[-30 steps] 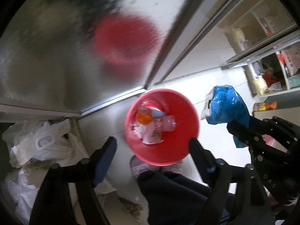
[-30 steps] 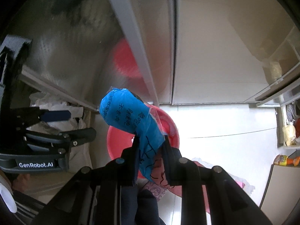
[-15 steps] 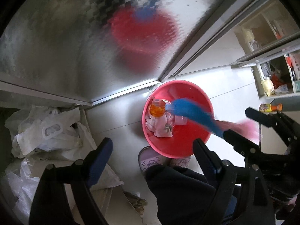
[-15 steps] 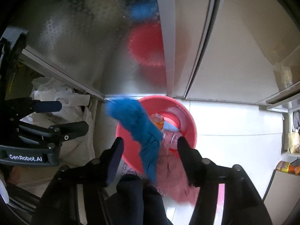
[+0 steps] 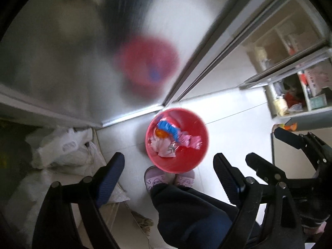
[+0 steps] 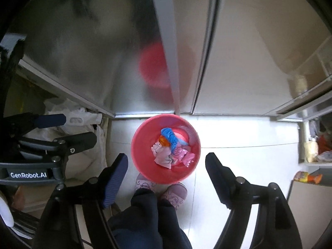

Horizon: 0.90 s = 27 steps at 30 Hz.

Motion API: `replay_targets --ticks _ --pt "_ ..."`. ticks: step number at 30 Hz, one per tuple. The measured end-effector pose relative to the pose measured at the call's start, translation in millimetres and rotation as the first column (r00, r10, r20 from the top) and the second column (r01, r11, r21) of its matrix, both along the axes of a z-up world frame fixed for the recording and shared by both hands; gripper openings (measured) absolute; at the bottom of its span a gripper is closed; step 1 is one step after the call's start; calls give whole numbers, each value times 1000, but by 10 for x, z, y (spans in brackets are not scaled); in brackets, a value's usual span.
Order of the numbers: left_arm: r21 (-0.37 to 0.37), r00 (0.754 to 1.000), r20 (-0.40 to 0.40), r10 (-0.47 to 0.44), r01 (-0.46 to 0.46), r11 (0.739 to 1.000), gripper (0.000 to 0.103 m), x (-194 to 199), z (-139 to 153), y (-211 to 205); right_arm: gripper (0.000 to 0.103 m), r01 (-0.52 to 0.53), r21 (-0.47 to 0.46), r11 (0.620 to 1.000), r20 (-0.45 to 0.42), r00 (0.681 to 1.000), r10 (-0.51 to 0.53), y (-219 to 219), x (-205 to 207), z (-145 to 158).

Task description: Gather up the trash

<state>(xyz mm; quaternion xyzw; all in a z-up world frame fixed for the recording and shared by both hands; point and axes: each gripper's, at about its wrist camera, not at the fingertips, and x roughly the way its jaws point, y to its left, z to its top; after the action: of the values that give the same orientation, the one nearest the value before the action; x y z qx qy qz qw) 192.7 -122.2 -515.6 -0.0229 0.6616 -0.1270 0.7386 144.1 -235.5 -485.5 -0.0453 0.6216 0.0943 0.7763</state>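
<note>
**Both grippers empty over the bin; blue bag down inside**

With both tools held high above the round red plastic bin, each wrist camera looked almost straight down into it. Right gripper had its jaws spread wide with nothing between them; the bin sat centred in the gap, far below. Left gripper was likewise spread and empty, bin just above centre in its frame.

Crumpled blue plastic bag lay inside the bin, on top of the pile, towards the bin's upper side. Under and beside it: an orange round item, pink and white wrappers and a clear pale piece at the right of the pile, too small to identify. Nothing hung over the rim.

Placement reads as deliberate: bin was parked against the bottom rail of the frosted glass sliding door, right in front of the person's purple slippers, so a straight drop from above lands inside.

Room to move:
- Upper edge of the bin touched or nearly touched the door rail, so no approach from there.
- White plastic bags crowded the floor at lower left of the left view.
- White tile floor to the right of the bin was free out to the shelf unit at the right edge.

My read: this drop is done; next piece probably comes from elsewhere.
</note>
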Motion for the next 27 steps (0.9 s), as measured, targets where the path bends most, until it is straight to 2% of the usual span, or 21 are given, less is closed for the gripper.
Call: replay_targets --ticks 5,10,13,17,20,27 --pt "-8 996 88 -18 19 1000 86 -4 1070 -8 85 10 10 1000 74 997 -11 17 -56 966" --pt "-15 981 189 -34 37 999 86 -48 2143 53 99 -24 98 995 137 990 11 67 -105 1958" --pt "-4 974 225 -28 30 1000 86 -49 2633 110 102 -58 116 992 194 980 35 138 -118 2430" --pt "19 958 285 -4 -1 1000 86 -51 3155 220 102 -104 120 987 276 959 68 201 -107 2993" --pt "22 942 333 28 -38 999 86 -70 3478 297 102 -146 118 982 319 942 102 245 -58 3283" --pt "16 911 391 128 -146 989 86 -95 3856 549 102 -282 91 955 381 896 228 490 45 3554"
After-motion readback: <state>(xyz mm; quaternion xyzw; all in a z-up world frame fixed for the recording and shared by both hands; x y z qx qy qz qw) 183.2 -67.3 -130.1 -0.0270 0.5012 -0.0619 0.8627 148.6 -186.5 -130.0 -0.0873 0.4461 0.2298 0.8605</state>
